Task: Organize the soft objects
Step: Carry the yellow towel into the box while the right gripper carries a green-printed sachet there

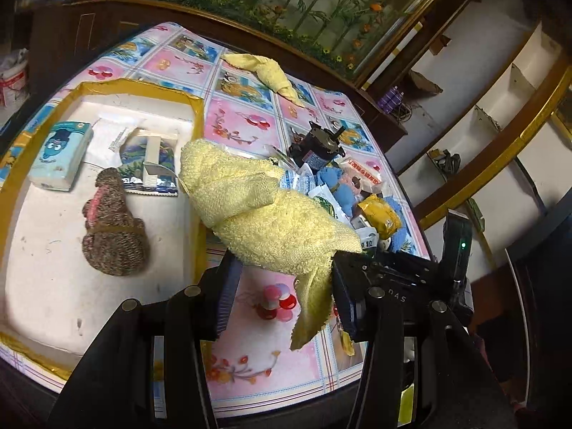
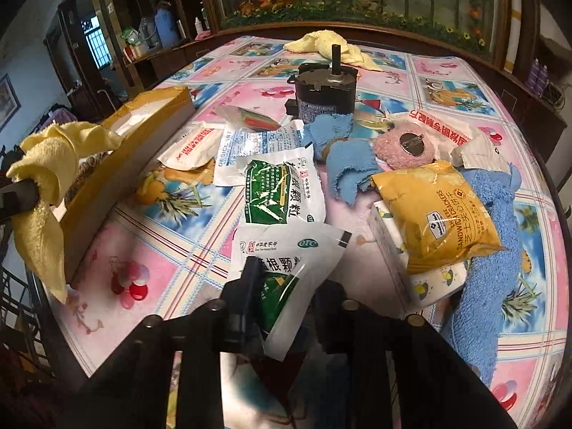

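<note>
Yellow towel point(image 1: 264, 211) is up in the air rn, hanging off the left gripper point(image 1: 282, 293). From the left cam the jaws look pretty wide w/ the cloth draped over the right finger, so idk if it's really pinched or just snagged; can't tell. It's hovering right by the yellow rim of the shallow white tray point(image 1: 198, 121), which already has a brown knit plush point(image 1: 114, 228), a tissue pack point(image 1: 59, 157) and a foil packet point(image 1: 150, 164), so prob that's the drop spot for soft stuff. Right gripper point(image 2: 282, 307) is closed down on a white/green medicine sachet point(image 2: 286, 275) low over the table, imo clearing it out of the pile. Still left on the tablecloth point(image 2: 150, 250): blue towel point(image 2: 482, 261), pink plush point(image 2: 404, 150), cracker bag point(image 2: 436, 214), black motor point(image 2: 325, 89), 2nd yellow cloth point(image 2: 321, 44) at the far edge.
</note>
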A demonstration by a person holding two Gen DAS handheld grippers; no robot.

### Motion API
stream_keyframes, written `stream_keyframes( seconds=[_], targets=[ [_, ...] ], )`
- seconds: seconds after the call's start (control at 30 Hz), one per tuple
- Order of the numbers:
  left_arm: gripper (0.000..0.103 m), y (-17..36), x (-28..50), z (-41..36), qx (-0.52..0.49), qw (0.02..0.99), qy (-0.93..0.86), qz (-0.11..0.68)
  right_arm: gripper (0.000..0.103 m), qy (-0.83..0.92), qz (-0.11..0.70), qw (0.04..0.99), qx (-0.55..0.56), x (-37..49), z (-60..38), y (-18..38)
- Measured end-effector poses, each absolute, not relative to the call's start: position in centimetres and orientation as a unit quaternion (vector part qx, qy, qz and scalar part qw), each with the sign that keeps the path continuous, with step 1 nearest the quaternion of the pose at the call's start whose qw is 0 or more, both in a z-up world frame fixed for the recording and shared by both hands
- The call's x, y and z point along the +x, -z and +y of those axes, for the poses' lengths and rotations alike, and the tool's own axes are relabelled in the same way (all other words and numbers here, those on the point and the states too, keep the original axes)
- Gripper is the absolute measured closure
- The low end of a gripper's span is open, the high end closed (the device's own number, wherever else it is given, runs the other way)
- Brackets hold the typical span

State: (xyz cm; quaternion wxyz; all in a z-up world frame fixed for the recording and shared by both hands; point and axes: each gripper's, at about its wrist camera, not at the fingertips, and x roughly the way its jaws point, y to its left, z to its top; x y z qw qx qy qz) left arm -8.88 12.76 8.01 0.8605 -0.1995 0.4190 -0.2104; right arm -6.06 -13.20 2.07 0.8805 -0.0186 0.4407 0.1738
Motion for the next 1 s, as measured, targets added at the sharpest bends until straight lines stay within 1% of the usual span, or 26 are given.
stream_keyframes(
  seconds=[0.03,0.23,0.37,0.47,0.6,0.8,1.0],
  targets=[
    [0.055,-8.1,-9.0,13.4,-0.204,0.862,0.206,0.416,0.086,-0.177,0.438,0.881,-0.007,-6.3,-13.4,-2.3],
    [0.055,-9.2,-10.5,18.7,-0.218,0.88,0.161,0.389,0.086,-0.183,0.424,0.886,0.048,-7.4,-14.7,-3.9],
    [0.055,-9.3,-11.2,22.1,-0.204,0.893,0.114,0.385,0.086,-0.191,0.407,0.892,0.047,-8.2,-14.0,-6.0],
    [0.055,-8.5,-11.1,23.3,-0.179,0.894,0.089,0.401,0.086,-0.208,0.4,0.892,0.039,-8.5,-12.4,-7.1],
    [0.054,-7.1,-10.2,23.0,-0.117,0.895,0.058,0.427,0.086,-0.246,0.402,0.882,0.033,-8.0,-9.1,-8.0],
    [0.05,-3.9,-6.8,20.4,0.057,0.877,-0.041,0.476,0.086,-0.294,0.409,0.864,-0.001,-6.2,-2.0,-8.3],
    [0.049,-3.1,-6.3,21.0,0.07,0.868,-0.05,0.49,0.086,-0.318,0.436,0.842,-0.029,-3.5,3.7,-7.3]
  ],
)
